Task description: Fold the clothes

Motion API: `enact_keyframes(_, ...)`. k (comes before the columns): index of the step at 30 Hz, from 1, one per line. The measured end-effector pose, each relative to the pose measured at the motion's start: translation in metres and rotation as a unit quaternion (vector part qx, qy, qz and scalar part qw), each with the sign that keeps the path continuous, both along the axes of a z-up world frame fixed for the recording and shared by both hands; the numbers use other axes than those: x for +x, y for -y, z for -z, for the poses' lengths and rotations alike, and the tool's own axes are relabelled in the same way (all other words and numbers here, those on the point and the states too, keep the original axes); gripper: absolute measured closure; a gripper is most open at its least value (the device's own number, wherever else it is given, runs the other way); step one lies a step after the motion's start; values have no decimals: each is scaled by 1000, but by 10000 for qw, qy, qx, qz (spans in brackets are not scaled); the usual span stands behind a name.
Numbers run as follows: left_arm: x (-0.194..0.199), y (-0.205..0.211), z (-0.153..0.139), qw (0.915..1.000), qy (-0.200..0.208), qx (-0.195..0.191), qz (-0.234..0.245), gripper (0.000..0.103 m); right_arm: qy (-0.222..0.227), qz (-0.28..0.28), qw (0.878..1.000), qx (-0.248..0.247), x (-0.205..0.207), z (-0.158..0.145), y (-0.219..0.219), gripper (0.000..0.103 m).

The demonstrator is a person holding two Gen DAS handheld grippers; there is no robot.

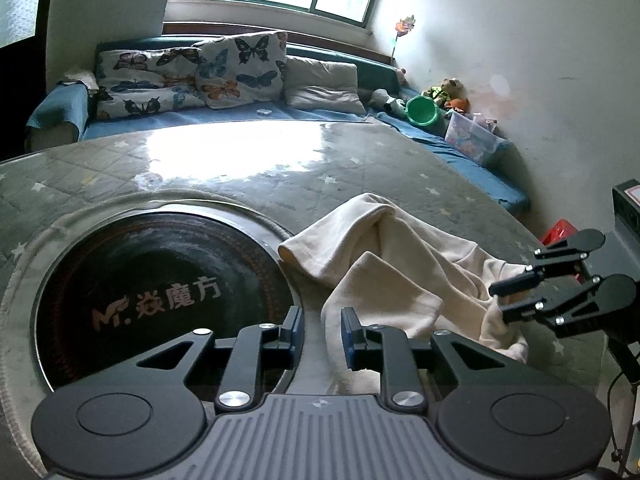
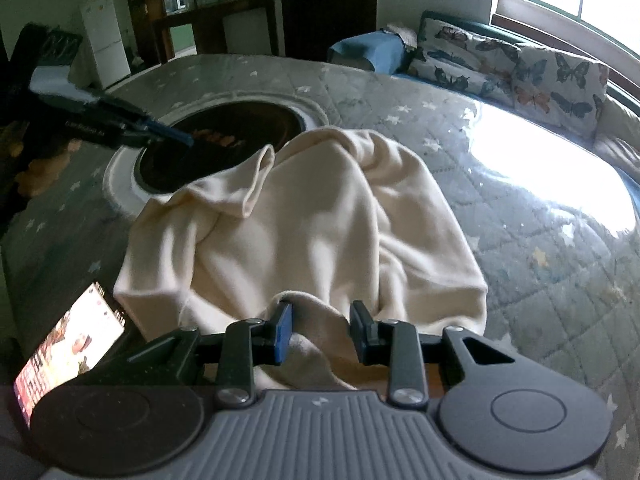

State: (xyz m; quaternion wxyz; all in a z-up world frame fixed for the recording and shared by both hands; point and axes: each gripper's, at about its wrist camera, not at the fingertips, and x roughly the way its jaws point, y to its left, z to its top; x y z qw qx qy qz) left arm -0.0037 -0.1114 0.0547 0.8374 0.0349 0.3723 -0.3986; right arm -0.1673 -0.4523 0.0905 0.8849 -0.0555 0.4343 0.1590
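A cream garment [image 1: 400, 264] lies crumpled on the round table, one sleeve [image 2: 252, 184] folded over its top. In the left wrist view my left gripper [image 1: 322, 330] stands open at the garment's near left edge; the cloth brushes the right finger, but the pads do not press on it. The right wrist view shows the left gripper [image 2: 186, 138] over the black disc. My right gripper [image 2: 322, 332] is shut on a bunched hem of the garment [image 2: 320, 220] at its near edge. From the left wrist view, the right gripper [image 1: 498, 304] pinches the cloth's right side.
A black round disc [image 1: 160, 292] sits sunk in the table's middle, just left of the garment. The table top [image 1: 360, 168] is a glossy quilted star cover. A lit screen [image 2: 68, 344] lies near my right gripper. A sofa with butterfly cushions [image 1: 240, 68] stands behind.
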Motion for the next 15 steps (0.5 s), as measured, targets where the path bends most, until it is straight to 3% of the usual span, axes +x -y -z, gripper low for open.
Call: enact_keyframes(15, -6, 15, 0, 9997, 35, -5, 257, 78, -379, -90, 9990, -233, -40, -4, -2, 72)
